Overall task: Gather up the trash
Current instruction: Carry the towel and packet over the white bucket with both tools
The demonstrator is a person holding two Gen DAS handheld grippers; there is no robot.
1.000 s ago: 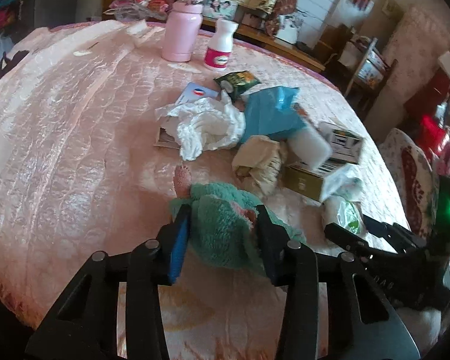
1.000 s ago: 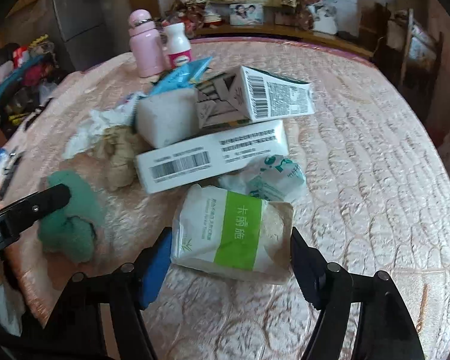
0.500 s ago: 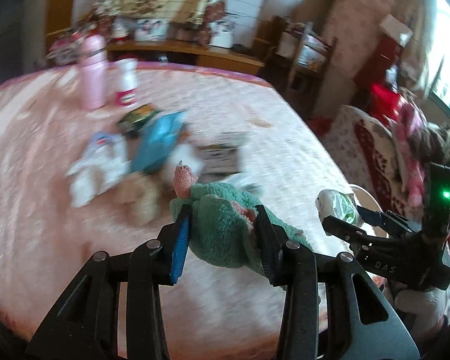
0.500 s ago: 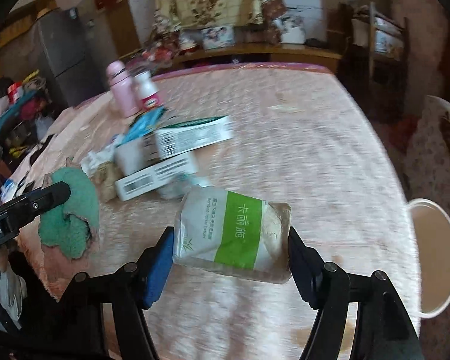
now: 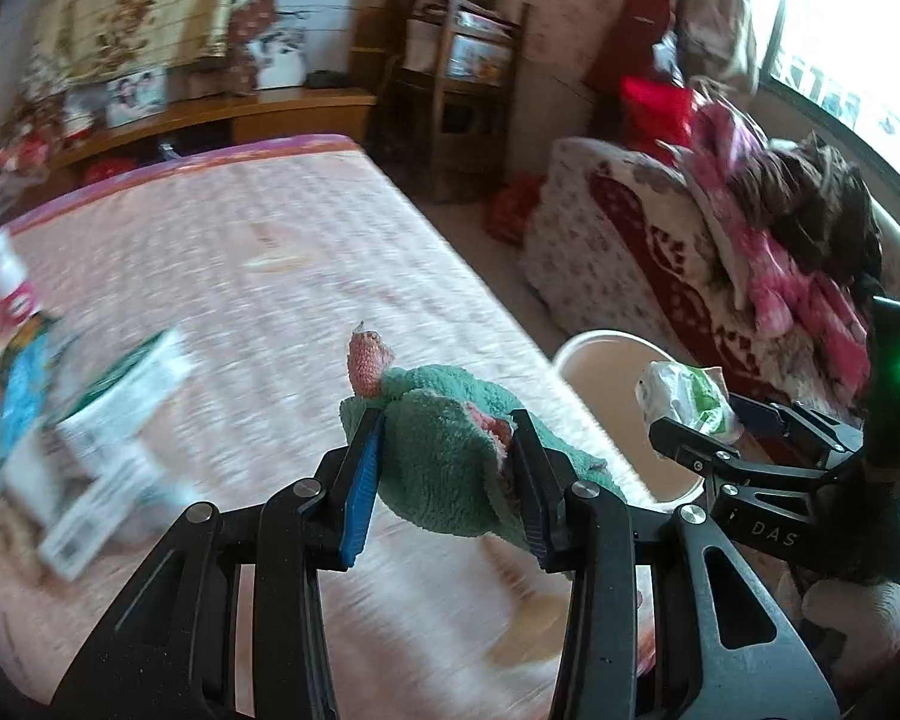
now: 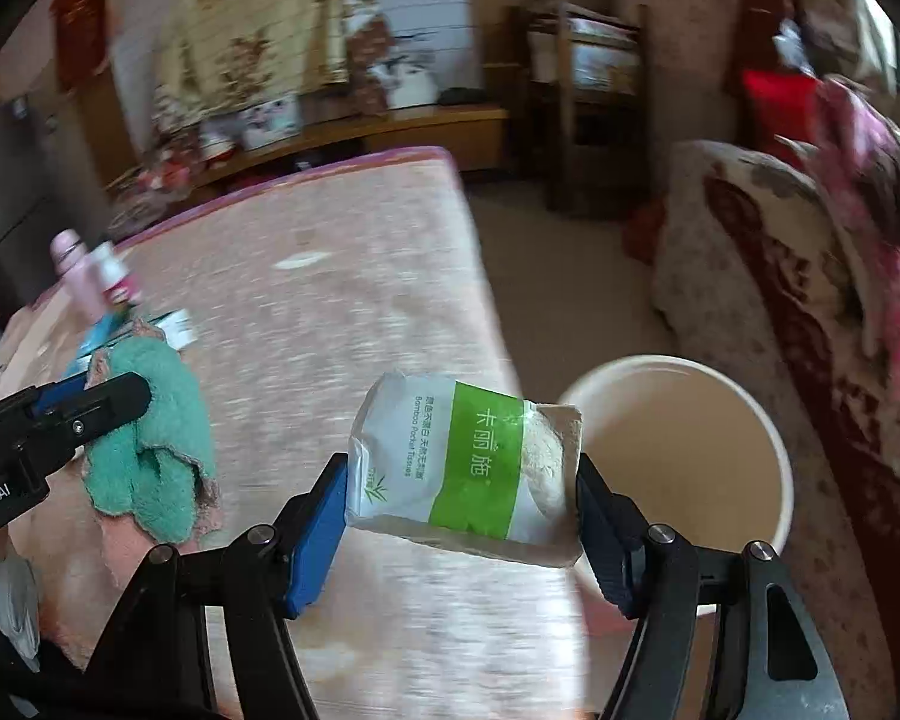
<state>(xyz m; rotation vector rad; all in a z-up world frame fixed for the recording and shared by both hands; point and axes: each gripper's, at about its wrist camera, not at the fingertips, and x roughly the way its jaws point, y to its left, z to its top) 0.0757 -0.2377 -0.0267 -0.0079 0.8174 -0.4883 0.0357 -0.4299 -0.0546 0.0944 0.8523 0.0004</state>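
A green fuzzy cloth point(image 5: 444, 456) is squeezed between the pads of the left gripper point(image 5: 444, 474). A tissue pack point(image 6: 468, 468) is clamped in the right gripper point(image 6: 462, 510). The bucket point(image 6: 774, 438) sits just past the right gripper, on its far right side. Each thing should be carried right over the bucket's mouth before it is let go, so nothing is dropped on the floor.
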